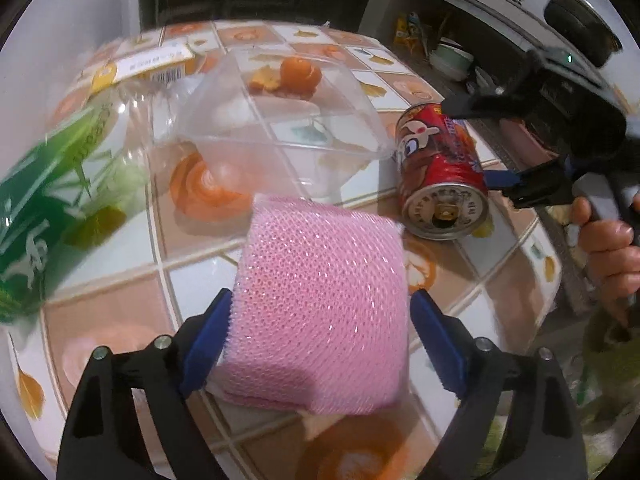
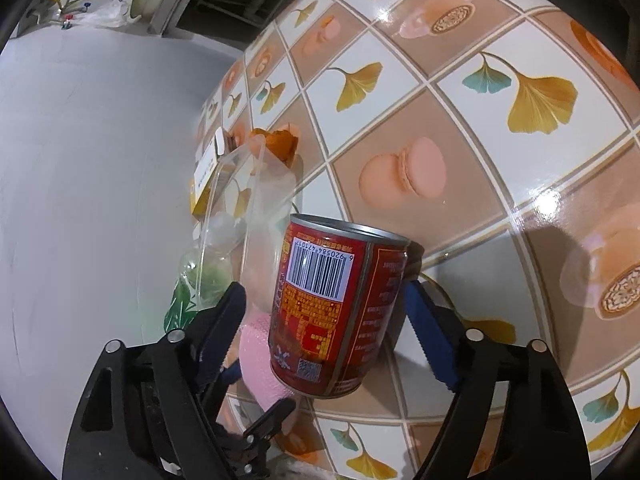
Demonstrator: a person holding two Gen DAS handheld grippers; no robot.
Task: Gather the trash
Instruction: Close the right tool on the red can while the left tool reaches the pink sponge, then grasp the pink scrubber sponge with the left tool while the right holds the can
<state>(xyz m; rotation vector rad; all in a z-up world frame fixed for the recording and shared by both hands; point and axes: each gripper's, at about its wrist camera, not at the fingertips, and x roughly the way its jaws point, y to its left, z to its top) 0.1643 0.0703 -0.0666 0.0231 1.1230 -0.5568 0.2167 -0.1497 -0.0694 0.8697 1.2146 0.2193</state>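
Note:
My left gripper (image 1: 320, 308) is shut on a pink mesh sponge (image 1: 320, 308), held just above the tiled table (image 1: 120, 248). My right gripper (image 2: 324, 296) is closed around a red drink can (image 2: 336, 312); the can also shows in the left wrist view (image 1: 440, 168), lying on its side between the right gripper's fingers (image 1: 532, 188). A clear plastic container (image 1: 280, 120) stands behind the sponge. Orange peel (image 1: 296, 76) lies beyond it. A green-labelled plastic bottle (image 1: 52, 200) lies at the left, blurred.
A yellow-and-white carton (image 1: 148, 68) lies at the table's far left. A shelf with bowls (image 1: 452, 60) stands behind the table. A white wall (image 2: 100, 140) borders the table's far side. The table edge drops off at the right (image 1: 552, 264).

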